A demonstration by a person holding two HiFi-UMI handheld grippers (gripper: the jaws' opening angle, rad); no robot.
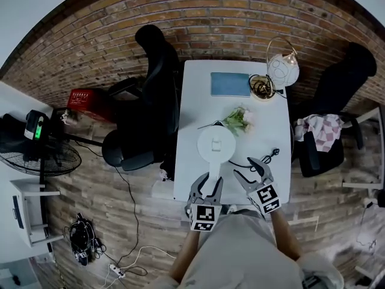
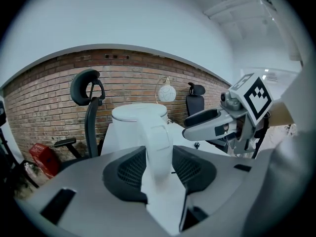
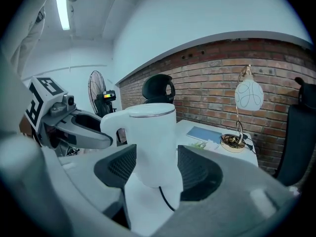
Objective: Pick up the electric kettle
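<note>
The white electric kettle (image 1: 216,144) stands on the white table (image 1: 192,95) near its front edge, its handle (image 1: 212,172) pointing back at me. My left gripper (image 1: 209,180) is shut on that handle. In the left gripper view the handle (image 2: 157,149) fills the gap between both black pads (image 2: 126,174), with the kettle's body (image 2: 140,118) behind. My right gripper (image 1: 245,168) hovers just right of the kettle, open and holding nothing. In the right gripper view the kettle (image 3: 153,137) stands beyond the pads (image 3: 197,172), seen through their gap.
A black cord (image 1: 243,163) runs from the kettle's base past my right gripper. Farther back lie flowers (image 1: 237,120), a blue book (image 1: 230,84), a coil dish (image 1: 261,88) and a globe lamp (image 1: 283,70). Office chairs (image 1: 150,101) (image 1: 337,101) flank the table. A fan (image 1: 39,155) stands at the left.
</note>
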